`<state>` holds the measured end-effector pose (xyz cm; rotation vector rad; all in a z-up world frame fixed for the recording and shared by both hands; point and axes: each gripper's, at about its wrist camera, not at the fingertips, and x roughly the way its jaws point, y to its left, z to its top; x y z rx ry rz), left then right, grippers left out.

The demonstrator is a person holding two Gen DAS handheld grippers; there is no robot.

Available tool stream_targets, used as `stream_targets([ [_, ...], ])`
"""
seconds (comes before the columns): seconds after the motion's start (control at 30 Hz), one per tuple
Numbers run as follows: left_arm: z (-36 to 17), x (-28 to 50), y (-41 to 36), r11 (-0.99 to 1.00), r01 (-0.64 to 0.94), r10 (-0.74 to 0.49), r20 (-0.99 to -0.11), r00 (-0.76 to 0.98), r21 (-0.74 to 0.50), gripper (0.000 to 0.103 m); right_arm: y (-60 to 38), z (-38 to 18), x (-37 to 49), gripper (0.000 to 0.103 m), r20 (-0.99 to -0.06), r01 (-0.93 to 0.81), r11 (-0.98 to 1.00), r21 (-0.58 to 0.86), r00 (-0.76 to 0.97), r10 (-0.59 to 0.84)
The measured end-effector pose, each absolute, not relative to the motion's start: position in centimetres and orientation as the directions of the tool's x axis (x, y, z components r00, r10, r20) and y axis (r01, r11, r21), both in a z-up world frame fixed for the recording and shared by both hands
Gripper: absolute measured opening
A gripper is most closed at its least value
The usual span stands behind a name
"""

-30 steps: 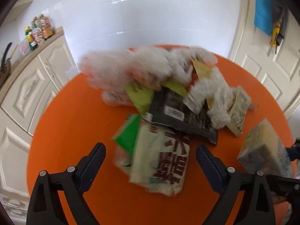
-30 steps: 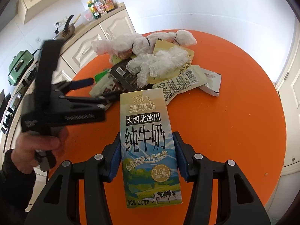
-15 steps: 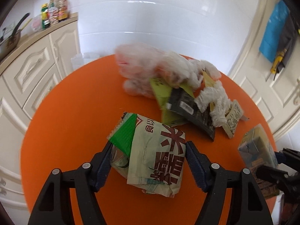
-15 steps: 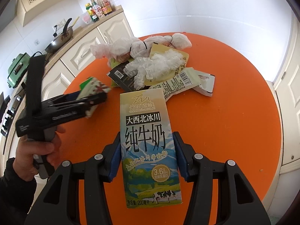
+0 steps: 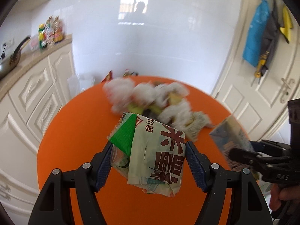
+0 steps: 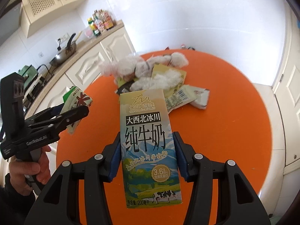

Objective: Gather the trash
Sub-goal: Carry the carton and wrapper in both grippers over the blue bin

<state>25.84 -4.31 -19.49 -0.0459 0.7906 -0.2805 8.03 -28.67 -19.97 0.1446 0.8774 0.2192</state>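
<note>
Now both my grippers are loaded: left gripper [image 5: 148, 161] pinches a crumpled wrapper [image 5: 157, 150], right gripper [image 6: 147, 157] clamps a milk carton [image 6: 148, 140], both above the orange table [image 6: 234, 121]. Next, I'd carry them to a bin, unseen here.

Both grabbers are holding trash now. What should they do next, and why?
Probably carry both pieces away to a bin, which is out of view. The left gripper already clamps the crumpled wrapper and the right gripper clamps the milk carton, both lifted off the orange table. More trash waits there.
</note>
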Motion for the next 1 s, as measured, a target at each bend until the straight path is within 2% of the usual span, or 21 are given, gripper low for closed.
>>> stream_targets([
  [0.3,-14.1,22.9,-11.2,0.91,0.396,-0.376,-0.643,0.667,-0.123,0.069,-35.5,-16.1,3.6,0.052,-0.672,0.008,0.976,0.217,0.727,0.144],
  [0.57,-13.4,22.6,-21.3,0.791,0.595,-0.536,-0.633,0.559,-0.145,0.069,-45.4,-14.7,-3.6,0.052,-0.643,0.245,0.946,0.212,0.764,-0.053],
  [0.77,-15.3,22.8,-31.7,0.664,0.722,-0.624,-0.676,0.392,-0.195,0.069,-53.5,-16.7,-9.7,0.052,-0.67,0.439,0.872,0.218,0.717,-0.194],
  [1.0,-22.2,24.9,-42.7,0.583,0.778,-0.581,-0.79,0.195,-0.237,0.069,-60.4,-23.9,-12.5,0.052,-0.76,0.585,0.772,0.248,0.612,-0.219],
])
